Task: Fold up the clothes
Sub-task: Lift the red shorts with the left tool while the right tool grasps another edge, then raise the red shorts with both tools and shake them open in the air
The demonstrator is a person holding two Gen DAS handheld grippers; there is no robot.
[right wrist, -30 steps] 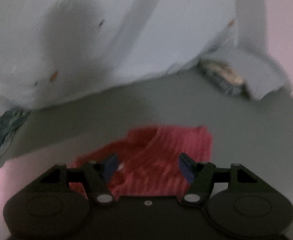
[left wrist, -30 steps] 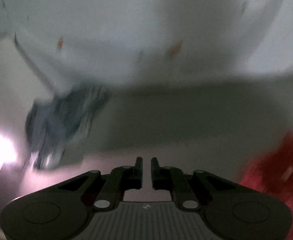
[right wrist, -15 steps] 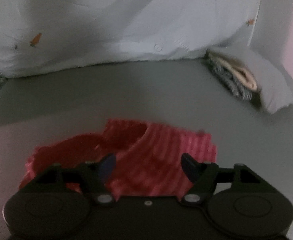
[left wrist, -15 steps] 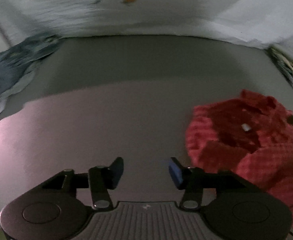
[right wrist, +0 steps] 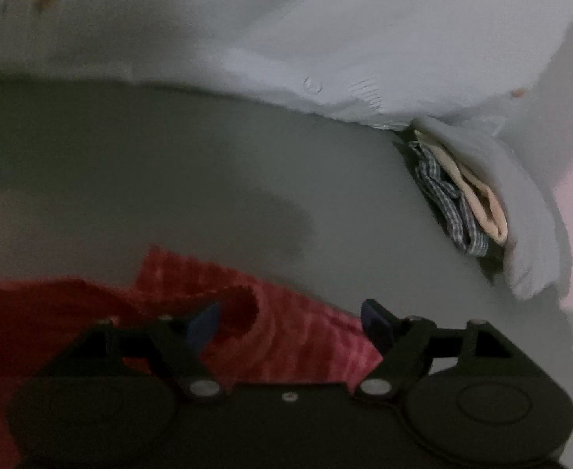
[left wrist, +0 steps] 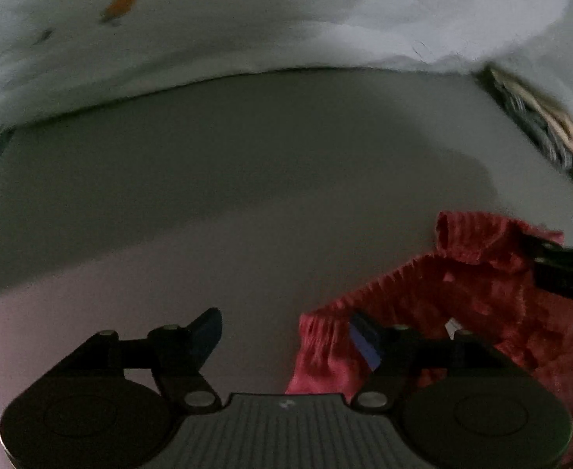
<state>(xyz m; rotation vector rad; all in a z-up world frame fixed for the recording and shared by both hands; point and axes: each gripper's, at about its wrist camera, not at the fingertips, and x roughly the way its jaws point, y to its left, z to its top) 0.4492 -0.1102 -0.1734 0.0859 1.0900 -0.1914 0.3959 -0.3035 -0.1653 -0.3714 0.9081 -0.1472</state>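
A: What is the biggest thing in both views?

B: The pale printed sheet (left wrist: 216,27), bunched along the far side of the grey surface (left wrist: 227,179). I cannot tell if this surface is a bed or a counter. In the right wrist view the same sheet (right wrist: 364,39) lies partly over a folded checked cloth (right wrist: 446,195) with a cream piece inside it.

A: And where is the red garment?

B: The red garment (left wrist: 462,285) lies crumpled on the grey surface, at the right side of the left wrist view. Its gathered edge passes just in front of the left gripper (left wrist: 286,332). The fingers of this gripper stand wide apart and hold nothing; the right finger (left wrist: 364,340) is over the corner of the garment, the left one is over bare surface. The right gripper (left wrist: 560,265) enters from the right edge, above the garment.

A: And the right wrist view?

B: There the red garment (right wrist: 286,332) lies between and under the spread fingers of the right gripper (right wrist: 290,320). They also grip nothing. The left finger (right wrist: 204,324) is beside a raised fold.

A: What differs from half a second ago?

B: The left gripper has come closer to the garment; before, the cloth was well apart to its right. Its fingers are also opened wider. The right gripper has turned a little toward the checked cloth.
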